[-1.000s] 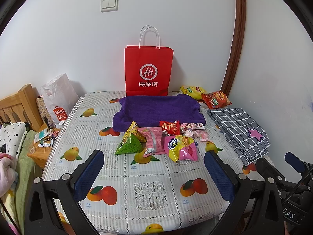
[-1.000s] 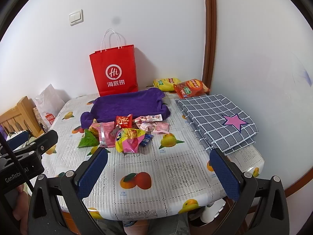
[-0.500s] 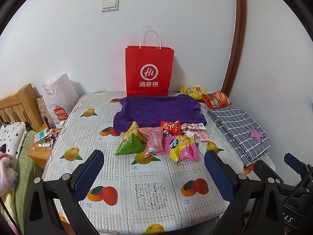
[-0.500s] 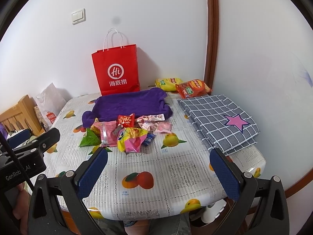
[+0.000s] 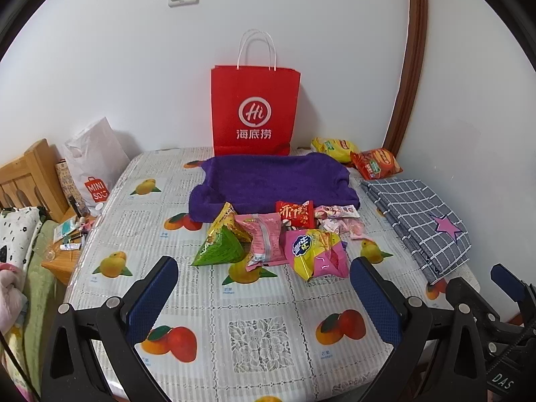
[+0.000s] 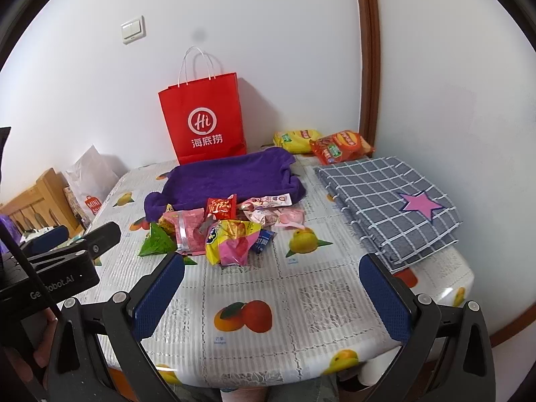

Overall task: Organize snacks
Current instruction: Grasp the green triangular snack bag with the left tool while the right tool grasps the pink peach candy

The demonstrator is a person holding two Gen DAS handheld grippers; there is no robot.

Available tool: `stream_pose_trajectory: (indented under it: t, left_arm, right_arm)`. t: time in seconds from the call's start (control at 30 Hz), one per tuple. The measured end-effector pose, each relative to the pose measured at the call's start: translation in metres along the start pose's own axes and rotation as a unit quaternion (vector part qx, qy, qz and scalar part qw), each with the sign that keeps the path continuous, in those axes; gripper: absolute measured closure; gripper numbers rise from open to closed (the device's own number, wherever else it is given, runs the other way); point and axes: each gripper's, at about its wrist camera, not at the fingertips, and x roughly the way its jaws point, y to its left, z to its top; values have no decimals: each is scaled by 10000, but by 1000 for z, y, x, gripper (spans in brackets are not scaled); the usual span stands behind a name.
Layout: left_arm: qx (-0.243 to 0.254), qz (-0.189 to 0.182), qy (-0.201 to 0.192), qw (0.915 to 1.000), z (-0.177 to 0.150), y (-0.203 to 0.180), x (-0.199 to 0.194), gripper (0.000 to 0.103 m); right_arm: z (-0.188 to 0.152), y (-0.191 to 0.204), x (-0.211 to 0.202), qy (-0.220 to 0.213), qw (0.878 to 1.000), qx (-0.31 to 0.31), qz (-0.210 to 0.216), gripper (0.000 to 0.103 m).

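A pile of snack packets lies mid-table: a green triangular pack, a pink packet, a yellow-pink bag, a red packet and small pink sweets. The pile also shows in the right wrist view. A purple towel lies behind it. Two chip bags, yellow and red, sit at the back right. My left gripper is open and empty, short of the pile. My right gripper is open and empty, over the table's front.
A red paper bag stands against the wall. A folded grey checked cloth with a pink star lies at the right. A white Miniso bag, a wooden bed frame and a small stand sit left of the table.
Both grippers have drifted slightly forward and right toward the table; the scene shifts a little in both views. Nothing on the table has moved.
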Motion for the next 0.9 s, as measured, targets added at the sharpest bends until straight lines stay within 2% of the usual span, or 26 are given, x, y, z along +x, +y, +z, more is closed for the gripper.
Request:
stream_pose_trajectory:
  t: [0.3,0.5,0.77,0.9]
  left_arm:
    - [-151,-76,493,9986,-12,13,57,0]
    - [-264,159,824,9961,-21,36,95,0]
    - [-669,378,959,9924,-20,79,125,0]
    - [-878,292,991,9908,-19,89,140,0]
  right_arm:
    - [-7,-16,54,430,9989,153,40,0]
    - [-10,-29,95,718,9972,158,-142,1]
    - [6,-52,159,942,9949,228,-288,1]
    - [21,-57,191,1012,9939,354,-244,2]
